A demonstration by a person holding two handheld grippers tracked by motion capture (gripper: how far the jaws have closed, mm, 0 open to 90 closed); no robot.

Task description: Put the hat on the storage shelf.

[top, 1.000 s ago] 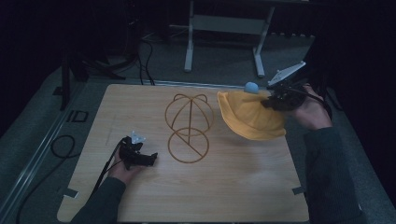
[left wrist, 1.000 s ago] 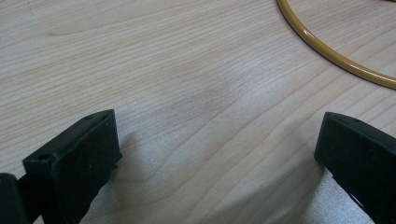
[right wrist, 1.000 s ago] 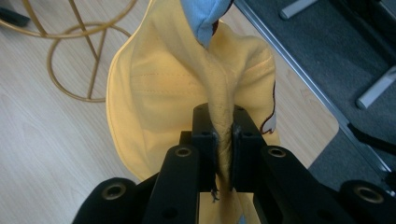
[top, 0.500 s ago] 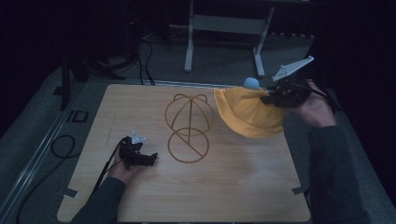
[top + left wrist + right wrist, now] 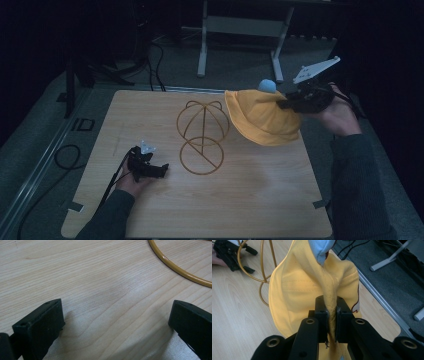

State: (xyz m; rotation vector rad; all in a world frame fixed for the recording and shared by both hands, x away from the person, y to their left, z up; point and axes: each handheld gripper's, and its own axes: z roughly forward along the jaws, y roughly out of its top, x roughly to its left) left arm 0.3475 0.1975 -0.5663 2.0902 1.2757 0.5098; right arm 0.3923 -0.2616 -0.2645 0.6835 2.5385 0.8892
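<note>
Pinching a fold of the yellow hat [image 5: 312, 292] above the table [image 5: 250, 200], the right gripper [image 5: 331, 312] is clamped; the left gripper [image 5: 116, 322] rests wide open near the wire stand [image 5: 202, 135].

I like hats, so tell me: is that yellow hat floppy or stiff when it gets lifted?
Probably floppy: the yellow hat bunches into a thin fold where the right tool pinches it, and the rest droops down. It seems light, since one small pinch holds it above the table. It likely won't slip; cloth grips well.

Right gripper [image 5: 287, 104] has lifted yellow hat [image 5: 261, 117] leftward.
</note>
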